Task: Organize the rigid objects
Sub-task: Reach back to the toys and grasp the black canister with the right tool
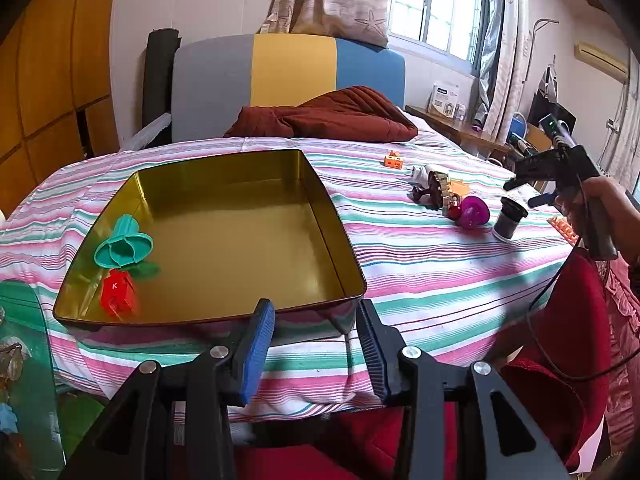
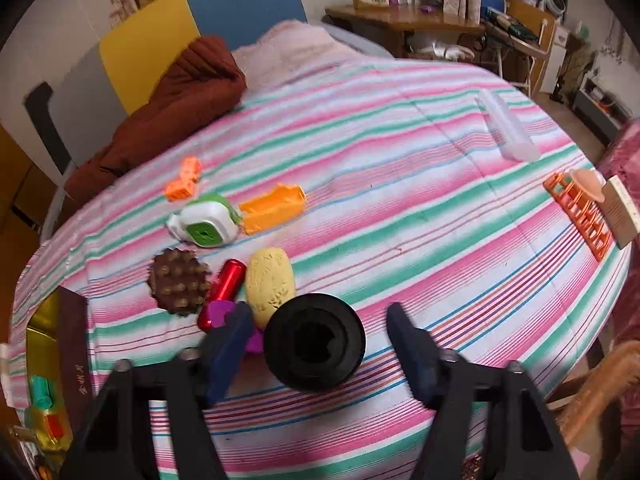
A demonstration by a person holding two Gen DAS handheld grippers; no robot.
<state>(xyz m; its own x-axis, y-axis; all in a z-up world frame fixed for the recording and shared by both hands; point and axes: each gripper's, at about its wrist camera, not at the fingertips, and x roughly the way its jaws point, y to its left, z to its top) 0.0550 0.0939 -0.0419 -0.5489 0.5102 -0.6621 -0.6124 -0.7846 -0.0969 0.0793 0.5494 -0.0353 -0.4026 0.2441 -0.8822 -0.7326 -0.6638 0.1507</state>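
- Now, low in my right wrist view, the right gripper (image 2: 320,350) has its jaws spread, nothing pinched; the black cup (image 2: 315,342) lies between them, nearer the left finger.
- Left gripper (image 1: 316,344) jaws spread, empty, before the gold tin (image 1: 338,240).
- Further up-left, the yellow oval (image 2: 270,280) and red cylinder (image 2: 222,292).

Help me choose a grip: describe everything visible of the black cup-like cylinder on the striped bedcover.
The black cylinder looks like hard plastic: a flared round rim with stepped rings around a dark hollow, and a pale band at its base. It stands slightly tilted on the striped bedcover, between the right gripper fingers, untouched, beside a purple piece.
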